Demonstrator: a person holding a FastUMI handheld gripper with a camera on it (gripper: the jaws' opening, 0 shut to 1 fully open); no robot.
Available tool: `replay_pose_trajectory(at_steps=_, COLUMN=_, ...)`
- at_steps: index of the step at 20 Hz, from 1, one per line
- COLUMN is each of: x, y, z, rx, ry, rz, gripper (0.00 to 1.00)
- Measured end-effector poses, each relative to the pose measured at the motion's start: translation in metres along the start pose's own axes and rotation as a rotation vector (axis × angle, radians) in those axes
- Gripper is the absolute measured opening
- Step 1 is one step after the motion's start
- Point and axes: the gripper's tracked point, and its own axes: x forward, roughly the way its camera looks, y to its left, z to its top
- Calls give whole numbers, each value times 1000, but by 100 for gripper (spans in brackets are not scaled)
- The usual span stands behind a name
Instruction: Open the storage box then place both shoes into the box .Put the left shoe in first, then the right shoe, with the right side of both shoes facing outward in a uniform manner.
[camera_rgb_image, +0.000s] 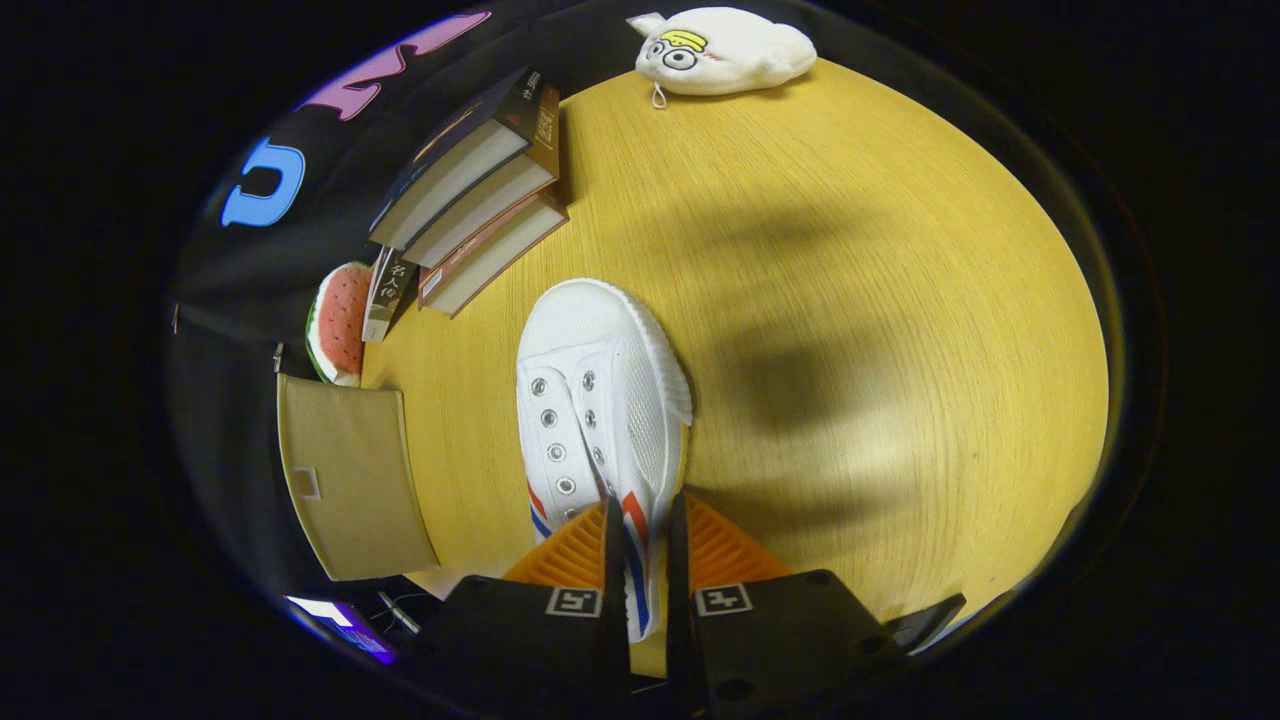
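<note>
A white lace-less sneaker (598, 400) with red and blue side stripes hangs over the yellow wooden table (850, 300), toe pointing away from me. My gripper (640, 520) is shut on the sneaker's side wall near the heel, one finger inside the shoe opening and one outside by the stripes. A beige fabric storage box (350, 480) stands to the left of the shoe at the table's edge; I cannot tell whether its lid is open.
Three stacked books (480, 190) lie beyond the shoe to the left, with a smaller book and a watermelon-slice toy (338, 322) beside the box. A white plush pouch (725, 50) sits at the table's far edge.
</note>
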Motion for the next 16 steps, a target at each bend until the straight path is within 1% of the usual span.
replay_pose_trajectory(at_steps=2, x=-3, y=3, z=-2, rx=48, ry=-5, rz=11, gripper=11)
replay_pose_trajectory(at_steps=6, x=-12, y=11, z=-7, rx=124, ry=-19, rz=22, gripper=11)
replay_pose_trajectory(at_steps=9, x=-38, y=27, z=-10, rx=165, ry=-66, rz=25, gripper=11)
replay_pose_trajectory(at_steps=12, x=-67, y=54, z=-10, rx=179, ry=-106, rz=41, gripper=11)
replay_pose_trajectory(at_steps=16, x=-106, y=101, z=-15, rx=158, ry=-171, rz=52, gripper=10)
